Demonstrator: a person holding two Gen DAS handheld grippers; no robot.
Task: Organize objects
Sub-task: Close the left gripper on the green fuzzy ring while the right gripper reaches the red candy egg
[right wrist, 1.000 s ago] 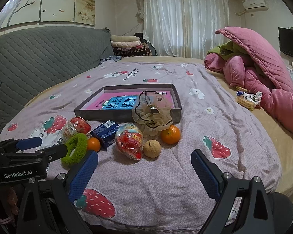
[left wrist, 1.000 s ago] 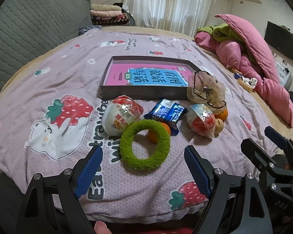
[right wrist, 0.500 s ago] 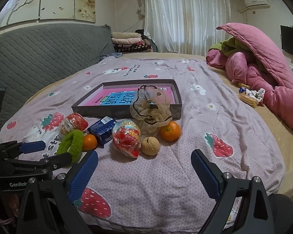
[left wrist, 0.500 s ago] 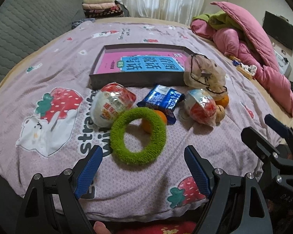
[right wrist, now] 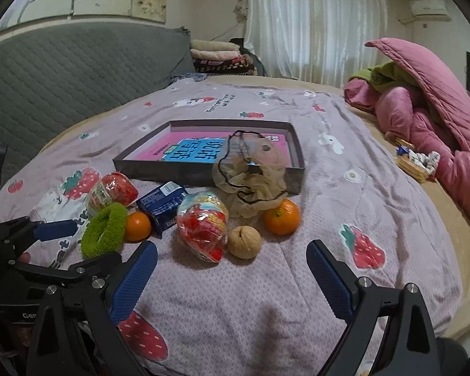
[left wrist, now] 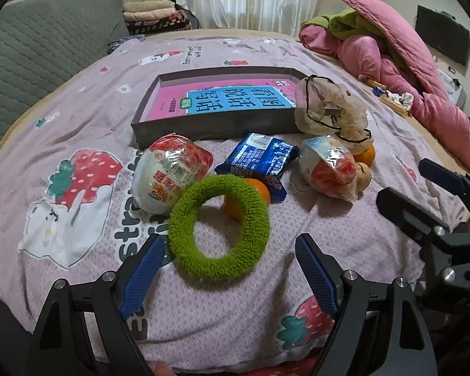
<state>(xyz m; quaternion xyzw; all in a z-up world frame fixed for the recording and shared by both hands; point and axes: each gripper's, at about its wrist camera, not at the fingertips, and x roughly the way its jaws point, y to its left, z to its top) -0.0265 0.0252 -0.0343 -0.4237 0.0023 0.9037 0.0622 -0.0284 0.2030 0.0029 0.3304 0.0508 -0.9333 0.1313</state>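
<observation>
Strawberry-print bedspread (left wrist: 78,119) fills both views. Since a second ago my left gripper (left wrist: 228,266), jaws wide and empty, has closed in on the green ring (left wrist: 219,228) at lower centre; the tangerine (left wrist: 253,194) touches it behind. My right gripper (right wrist: 232,269) hangs open, empty, before the walnut (right wrist: 244,242). Farther up sits the box (left wrist: 216,125).

Two oranges (right wrist: 282,216) (right wrist: 137,226) sit on the bedspread (right wrist: 344,188), plus two wrapped red-and-white snacks (right wrist: 203,230) (right wrist: 112,191). One each of the rest: a green fuzzy ring (left wrist: 219,232), a blue packet (left wrist: 260,160), a walnut (right wrist: 244,242), a beige scrunchie (right wrist: 250,185), and a shallow box (left wrist: 210,128) holding one pink book (left wrist: 216,98).
</observation>
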